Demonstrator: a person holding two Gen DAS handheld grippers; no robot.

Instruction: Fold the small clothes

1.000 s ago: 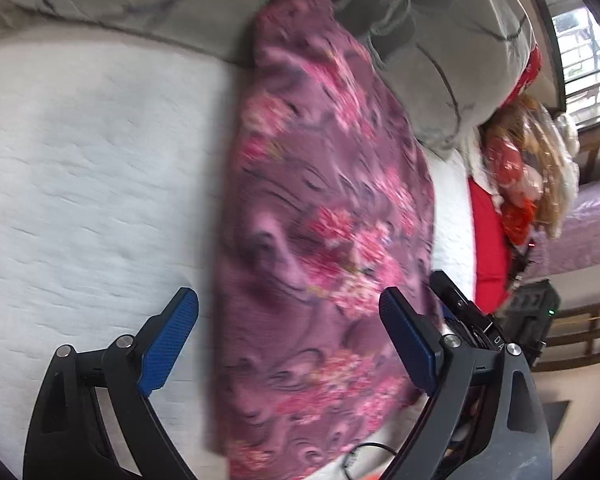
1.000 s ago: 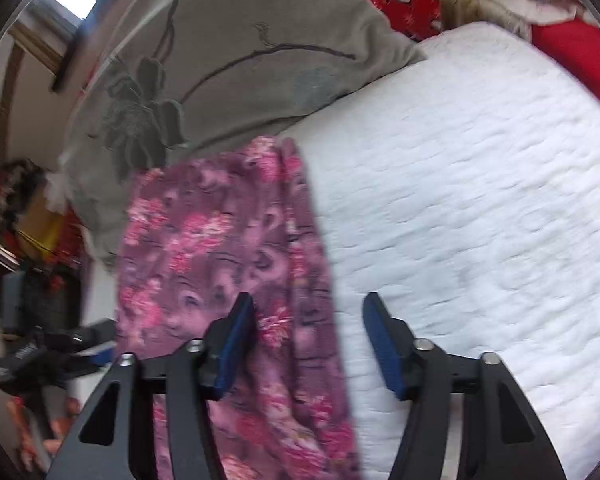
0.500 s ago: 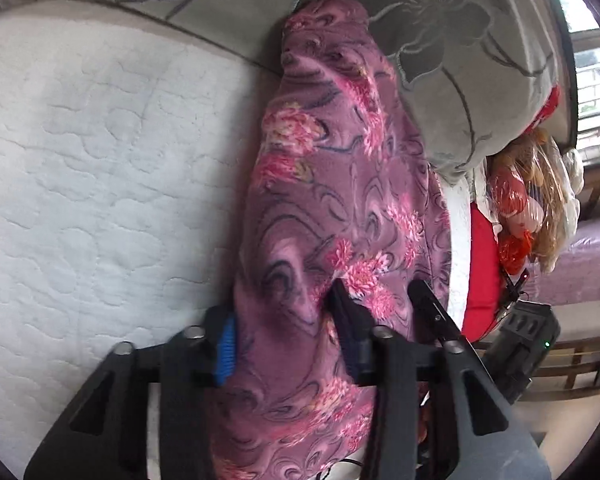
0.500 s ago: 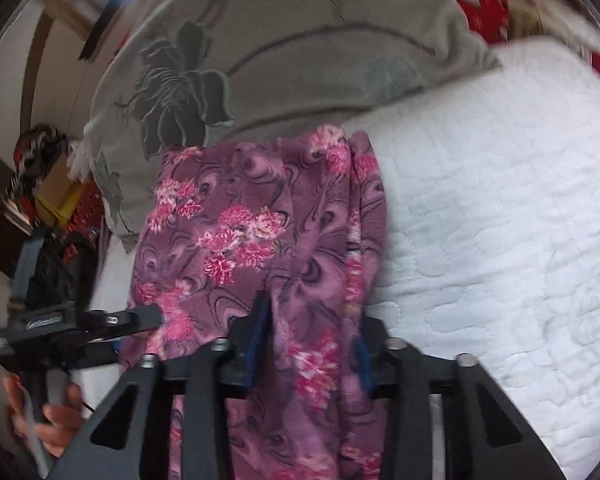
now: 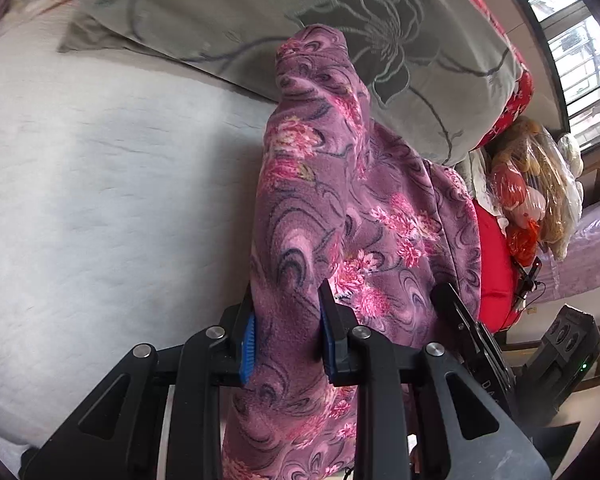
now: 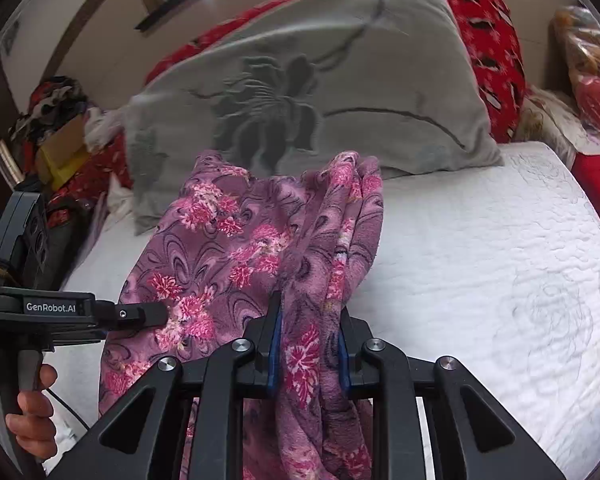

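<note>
The left gripper (image 5: 287, 334) is closing, its blue pads pressing a bunched fold of the purple floral garment (image 5: 340, 208). The right gripper (image 6: 308, 350) is also closing, clamped on the same garment's other gathered edge. The garment drapes between both grippers above the white quilted mattress (image 6: 480, 272), its far end against the grey pillow (image 6: 320, 88).

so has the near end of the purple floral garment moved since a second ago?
Yes. The purple floral garment was flat on the white mattress; its near end is now lifted off it, bunched between the jaws of both grippers, toward the grey pillow.
</note>
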